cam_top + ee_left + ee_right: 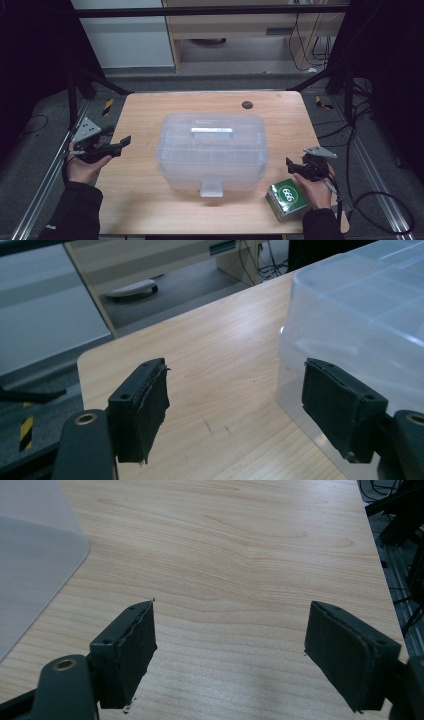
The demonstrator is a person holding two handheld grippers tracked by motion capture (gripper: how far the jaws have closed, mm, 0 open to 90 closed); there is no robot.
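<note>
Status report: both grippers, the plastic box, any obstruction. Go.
Left gripper open, empty, beside clear plastic box. Right gripper open, empty, over bare table. Box lid shut. Green carton under right hand; path clear.

We've got a wooden surface [150, 200] with a small dark round hole [247, 105] near the far edge. Behind it we see a pale wood cabinet [225, 25], and loose cables [310, 45] on the grey floor [225, 80].

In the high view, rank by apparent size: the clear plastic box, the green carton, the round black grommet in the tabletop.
1. clear plastic box, by far the largest
2. green carton
3. black grommet, smallest
</note>
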